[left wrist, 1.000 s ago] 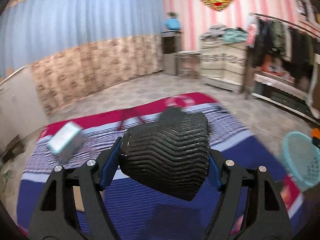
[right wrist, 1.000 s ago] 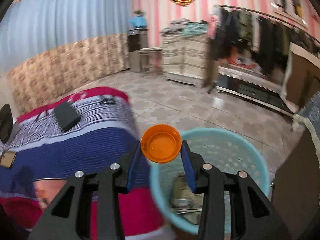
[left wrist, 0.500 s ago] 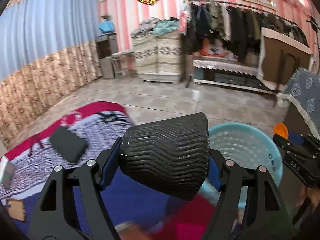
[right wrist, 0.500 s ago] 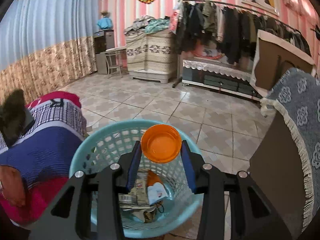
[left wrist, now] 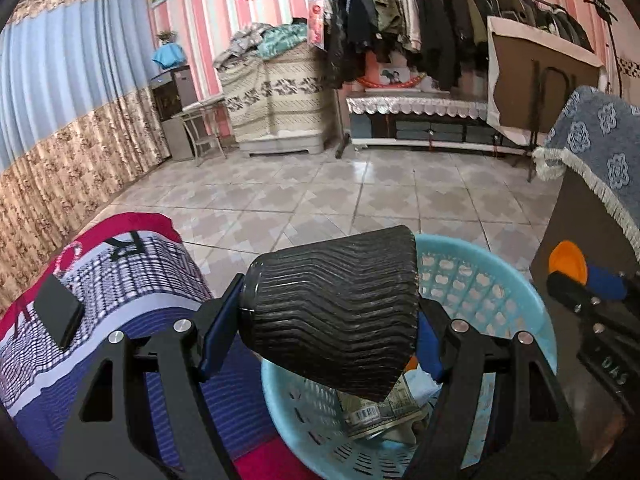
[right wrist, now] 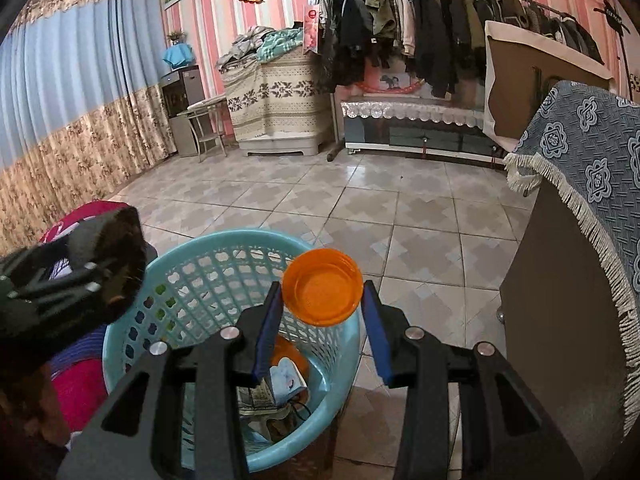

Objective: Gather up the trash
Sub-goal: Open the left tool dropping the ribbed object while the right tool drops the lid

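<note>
Tiled floor (right wrist: pixel 360 208) lay bare and wide beyond the turquoise basket (left wrist: pixel 488 276). Your left gripper (left wrist: pixel 328 312) clenched a ribbed black cup (left wrist: pixel 332 304) over the basket's near-left rim. Your right gripper (right wrist: pixel 320 300) gripped an orange lid (right wrist: pixel 322 286) above its far-right rim, with wrappers (right wrist: pixel 280 384) inside. The striped bedspread (left wrist: pixel 120 280) pressed against the basket's left side, and a brown cabinet (right wrist: pixel 560 320) stood close on the right.

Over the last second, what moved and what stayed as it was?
Both hands swung from over the striped blanket to the blue basket. The left tongs now hold the black ribbed cup above the basket's rim; the right tongs hold the orange lid above its opening. Both grips are unchanged, nothing dropped.
</note>
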Motion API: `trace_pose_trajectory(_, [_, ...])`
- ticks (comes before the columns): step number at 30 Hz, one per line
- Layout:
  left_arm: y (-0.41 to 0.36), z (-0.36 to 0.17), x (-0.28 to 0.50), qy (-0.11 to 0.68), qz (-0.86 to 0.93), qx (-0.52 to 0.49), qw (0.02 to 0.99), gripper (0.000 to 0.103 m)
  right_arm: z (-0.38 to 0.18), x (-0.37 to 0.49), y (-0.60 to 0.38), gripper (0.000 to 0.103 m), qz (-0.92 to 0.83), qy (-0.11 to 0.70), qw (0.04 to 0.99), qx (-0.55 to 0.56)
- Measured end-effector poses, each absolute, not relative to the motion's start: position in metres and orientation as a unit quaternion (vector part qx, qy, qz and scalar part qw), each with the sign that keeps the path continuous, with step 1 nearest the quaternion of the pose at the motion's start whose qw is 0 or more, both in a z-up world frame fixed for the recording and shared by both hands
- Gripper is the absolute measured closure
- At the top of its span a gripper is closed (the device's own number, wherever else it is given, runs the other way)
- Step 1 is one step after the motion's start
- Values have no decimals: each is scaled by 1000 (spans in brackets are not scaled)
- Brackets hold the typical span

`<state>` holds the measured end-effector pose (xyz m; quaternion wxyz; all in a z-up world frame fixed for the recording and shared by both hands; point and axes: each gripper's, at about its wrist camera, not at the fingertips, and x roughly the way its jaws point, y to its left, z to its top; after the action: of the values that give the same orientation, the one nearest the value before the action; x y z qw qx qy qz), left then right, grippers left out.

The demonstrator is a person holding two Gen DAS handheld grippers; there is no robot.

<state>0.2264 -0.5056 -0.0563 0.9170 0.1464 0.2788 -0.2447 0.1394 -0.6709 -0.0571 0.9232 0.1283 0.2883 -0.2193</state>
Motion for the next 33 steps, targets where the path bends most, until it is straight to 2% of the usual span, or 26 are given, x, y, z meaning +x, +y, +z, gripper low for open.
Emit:
trace_pose_trajectory(1, [-506, -59, 228, 281, -246, 147, 916, 30, -57, 140, -671, 63, -218, 289, 923, 128])
trace_pose_trajectory(3, [-504, -58, 229, 280, -240, 151, 917, 16, -57, 142, -669, 63, -216, 290, 924, 128])
trace_pose_trajectory(5, [-497, -52, 228, 269, -233, 150, 923, 10, -57, 143, -667, 63, -215, 290, 924, 126])
trace_pose_trajectory(9, [-481, -42, 229, 267, -220, 137, 928, 6, -57, 144, -660, 63, -211, 293, 925, 122])
trace_pose_trajectory(21, [-424, -16, 231, 262, -154, 88, 949, 6, -62, 171, -630, 63, -183, 295, 931, 114])
trace_pose_trajectory(23, [-417, -11, 228, 260, -147, 82, 951, 6, -63, 172, -629, 54, -180, 290, 932, 117])
trace_pose_trajectory(24, [-413, -11, 225, 259, -142, 81, 952, 6, -63, 172, -628, 35, -177, 287, 934, 120])
trace_pose_trajectory(25, [-409, -10, 222, 256, -139, 80, 953, 6, -63, 171, -627, 27, -177, 283, 935, 121])
trace_pose_trajectory(27, [-402, -8, 214, 251, -132, 81, 956, 6, -63, 171, -624, 26, -177, 286, 935, 115])
trace_pose_trajectory(29, [-392, -7, 205, 245, -123, 80, 958, 6, -61, 168, -620, 20, -185, 284, 935, 107])
trace_pose_trajectory(30, [-386, -6, 200, 243, -119, 79, 960, 6, -60, 167, -619, 13, -189, 281, 935, 105])
trace_pose_trajectory(33, [-367, -3, 187, 239, -101, 73, 963, 5, -53, 163, -613, 7, -191, 274, 937, 104])
